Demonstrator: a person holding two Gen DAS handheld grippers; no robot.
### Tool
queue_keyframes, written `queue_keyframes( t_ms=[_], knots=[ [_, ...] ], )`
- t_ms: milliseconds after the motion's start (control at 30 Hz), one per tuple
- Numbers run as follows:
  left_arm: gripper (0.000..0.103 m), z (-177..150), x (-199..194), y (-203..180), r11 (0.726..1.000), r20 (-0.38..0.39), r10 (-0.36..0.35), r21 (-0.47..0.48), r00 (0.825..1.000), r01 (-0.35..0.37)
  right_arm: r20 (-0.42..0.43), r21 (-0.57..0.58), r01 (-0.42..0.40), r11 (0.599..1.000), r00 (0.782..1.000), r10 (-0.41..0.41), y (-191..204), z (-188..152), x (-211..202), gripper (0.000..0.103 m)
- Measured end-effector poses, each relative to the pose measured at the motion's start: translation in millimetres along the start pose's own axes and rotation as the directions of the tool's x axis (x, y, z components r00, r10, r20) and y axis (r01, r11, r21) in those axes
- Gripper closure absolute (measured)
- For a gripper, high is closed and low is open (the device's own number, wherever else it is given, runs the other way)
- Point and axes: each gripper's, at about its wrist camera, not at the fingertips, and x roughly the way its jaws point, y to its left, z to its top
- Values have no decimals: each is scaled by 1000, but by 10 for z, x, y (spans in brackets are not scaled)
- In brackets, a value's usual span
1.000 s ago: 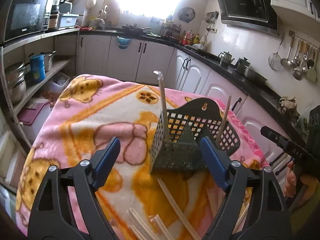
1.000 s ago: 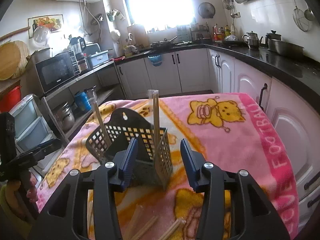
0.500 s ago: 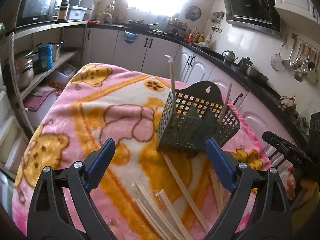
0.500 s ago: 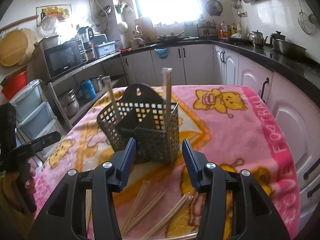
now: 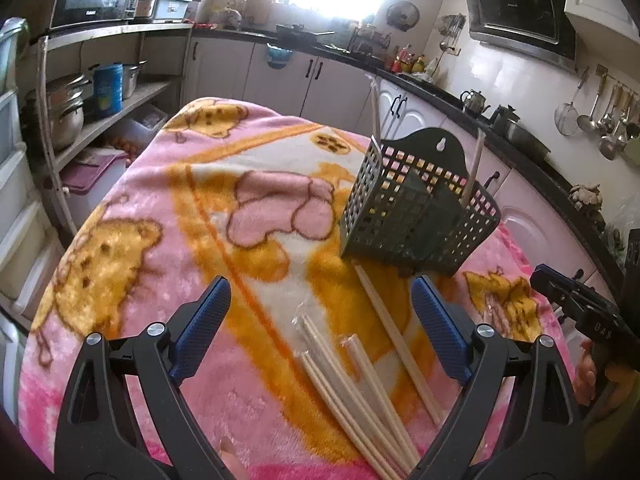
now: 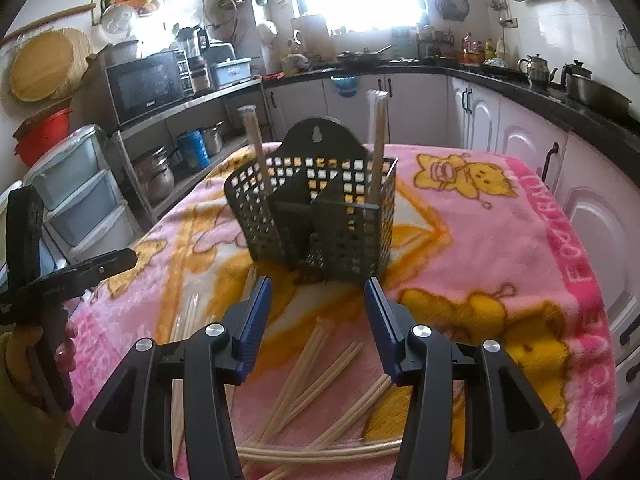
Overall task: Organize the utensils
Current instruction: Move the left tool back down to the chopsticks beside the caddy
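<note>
Left claw (image 5: pixel 320 332): jaws stand wide apart with nothing between the ribbed blue pads; it hangs over the loose chopsticks (image 5: pixel 352 392).
Loose chopsticks: pale, thin, straight wooden sticks, some in clear wrappers, scattered flat on the blanket (image 5: pixel 160 216) in front of the holder, a few crossing one another.
Blanket: plush pink-and-orange fleece with cartoon bears, draped over the desk; its soft pile probably lets a stick sink a little.
Holder (image 6: pixel 320 216): dark, rigid plastic basket with square perforations, a rounded back tab with a hanging hole, and inner dividers; it stands upright beyond the loose sticks.
Sorted sticks: one upright stick (image 6: pixel 256 152) leans in the left compartment, another (image 6: pixel 378 140) in the right.
Right claw (image 6: pixel 318 324): jaws partly apart, empty, pointing at the sticks just short of the holder.
Step in hand: reaching for the next stick, by my reading.
Next move: lower a claw astride one stick, close across its width, lift, tip it upright into a compartment.
</note>
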Motion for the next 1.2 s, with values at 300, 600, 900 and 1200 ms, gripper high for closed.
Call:
queue_keyframes(
  t_ms=[300, 600, 900, 1200],
  knots=[
    [20, -217, 60, 65, 1000, -37, 13, -12, 999, -14, -66, -26, -28, 999, 997, 26, 93, -205, 165, 57],
    [20, -392, 151, 138, 999, -77, 36, -33, 996, -39, -130, -42, -54, 998, 990, 48, 149, -371, 352, 57],
    [25, -485, 348, 115, 999, -144, 23, -32, 989, -28, -190, -35, -73, 997, 980, 65, 103, -476, 530, 57],
    [42, -408, 618, 68, 999, -209, -24, -47, 978, 15, -229, -36, -69, 997, 972, 59, 51, -449, 689, 57]
  ],
)
